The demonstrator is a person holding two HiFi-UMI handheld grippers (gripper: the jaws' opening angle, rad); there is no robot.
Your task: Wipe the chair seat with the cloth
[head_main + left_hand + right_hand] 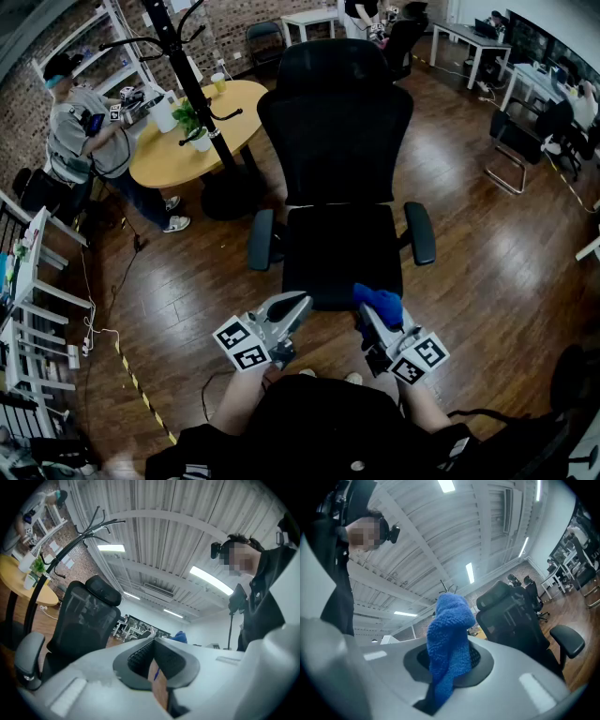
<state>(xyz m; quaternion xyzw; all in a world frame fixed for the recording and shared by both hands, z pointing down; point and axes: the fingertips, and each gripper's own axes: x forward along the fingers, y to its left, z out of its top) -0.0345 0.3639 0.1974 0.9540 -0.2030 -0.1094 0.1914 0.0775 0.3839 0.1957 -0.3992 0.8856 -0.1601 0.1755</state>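
Two hand-held grippers hang at the front edge of a black mesh-backed office chair (337, 122) on a dark wooden floor (487, 272). The right gripper (373, 323), at 5 o'clock from the chair seat (337, 248), has its jaws clamped on a blue terry cloth (380, 302). The cloth's bunched end stands up past the jaw tips and, in the head view, overlaps the seat's front right corner; whether it touches the seat cannot be told. The left gripper (292, 307), at 7 o'clock from the seat and just off its front left corner, has its jaws drawn together with nothing held between them. The two grippers are set apart, one at each front corner. At 10 o'clock from the chair stand a black coat stand (202, 94) and a round wooden table (159, 159), where a person (80, 131) in a grey shirt works.
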